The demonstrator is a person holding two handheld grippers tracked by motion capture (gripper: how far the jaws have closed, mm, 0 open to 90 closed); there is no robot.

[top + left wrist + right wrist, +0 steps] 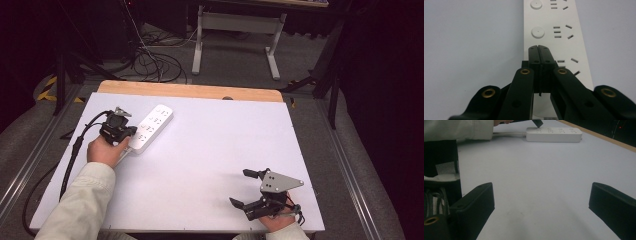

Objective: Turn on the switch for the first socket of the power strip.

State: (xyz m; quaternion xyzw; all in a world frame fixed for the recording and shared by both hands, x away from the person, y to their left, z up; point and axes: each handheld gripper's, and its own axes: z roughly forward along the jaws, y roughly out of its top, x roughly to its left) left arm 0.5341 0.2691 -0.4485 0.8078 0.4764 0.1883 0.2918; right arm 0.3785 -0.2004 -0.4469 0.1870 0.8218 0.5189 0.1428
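Left gripper (539, 48) had its jaws pressed flat together, nothing between them. Tips sat on or just over the top face of the white power strip (554, 37), at the end nearest the hand, just short of a round button (537, 32); contact vs. a hair above, couldn't tell. In the high view the left gripper (129, 134) pointed toward the strip (152, 127), left hand (105, 150) wrapped on the body, cable (75, 150) trailing off the table's left edge.

Right gripper (244, 190) had its jaws spread wide with nothing between them, only bare table surface in the gap in the right gripper view. It rested low at the near right corner of the table, well apart from the strip, grey plate (280, 181) on top, jaws pointed left across the table.

Power strip lay flat on the white table (210, 150), far left area, angled diagonally, several socket groups facing up. In the right gripper view the strip (554, 133) sat far off, its white cord (509, 134) running toward the sleeve (459, 130), left gripper tip (537, 123) at the cord end.

Wooden table edge (190, 91) at the far side; floor cables (155, 65) and a white desk frame (235, 35) beyond.
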